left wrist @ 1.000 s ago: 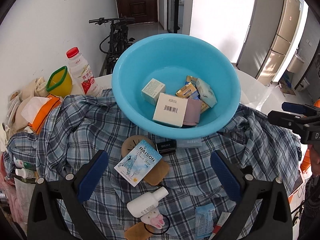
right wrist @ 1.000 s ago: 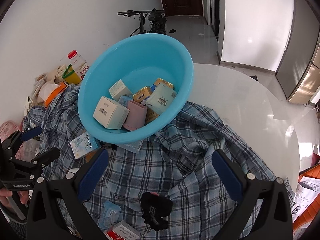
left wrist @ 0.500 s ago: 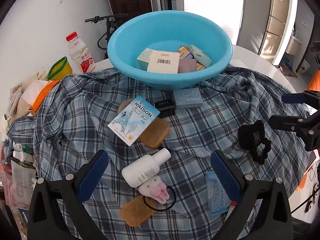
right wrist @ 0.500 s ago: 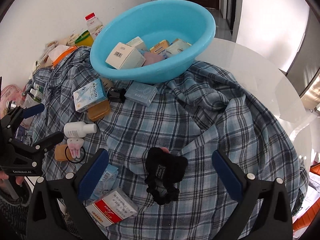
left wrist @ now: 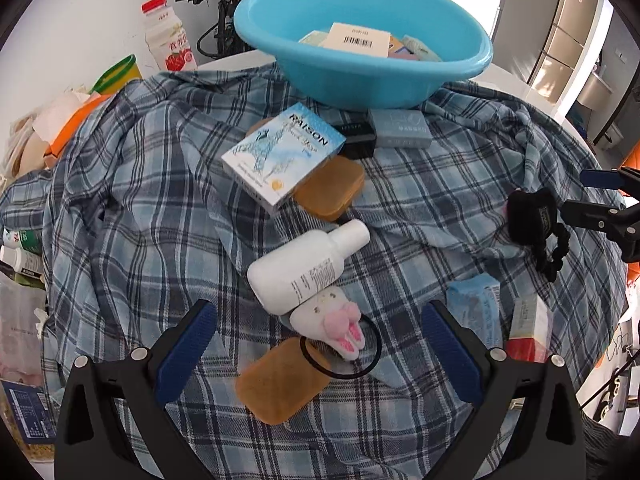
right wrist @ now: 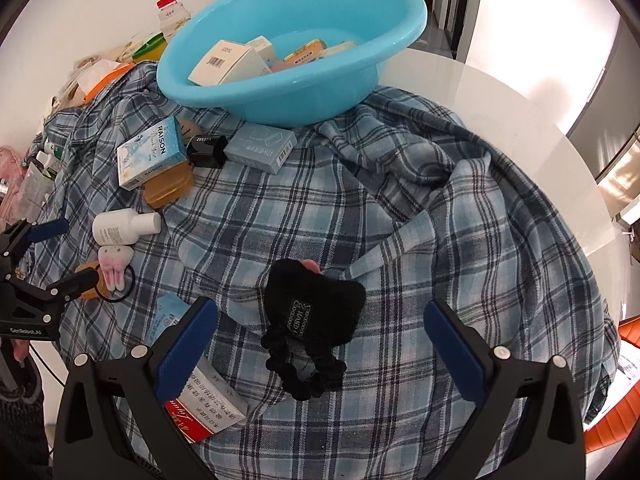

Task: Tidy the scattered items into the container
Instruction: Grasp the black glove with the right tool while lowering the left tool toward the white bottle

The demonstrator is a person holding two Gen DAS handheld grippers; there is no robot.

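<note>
A blue basin [left wrist: 360, 68] [right wrist: 280, 92] holding several small boxes stands at the far side of a plaid cloth [left wrist: 160, 208]. My left gripper [left wrist: 320, 344] is open, low over a white bottle [left wrist: 308, 264], a bunny hair tie [left wrist: 340, 324] and a tan soap bar [left wrist: 280, 384]. My right gripper [right wrist: 320, 340] is open, with a black scrunchie pouch [right wrist: 316, 312] lying between its fingers. A RAISON box [left wrist: 284, 156], a black box [left wrist: 356, 136] and a grey-blue box [left wrist: 400, 132] lie near the basin.
A red-capped drink bottle [left wrist: 168, 40] and a yellow-green cup [left wrist: 116, 76] stand at the back left with bags. A light blue packet [left wrist: 476, 312] and a red-and-white box [right wrist: 208, 404] lie near the cloth's front edge. Bare white table [right wrist: 500, 120] lies at right.
Both grippers have pulled back from the basin and dropped lower toward the cloth. The left now hangs over the bottle and bunny tie; the right over the black pouch.
</note>
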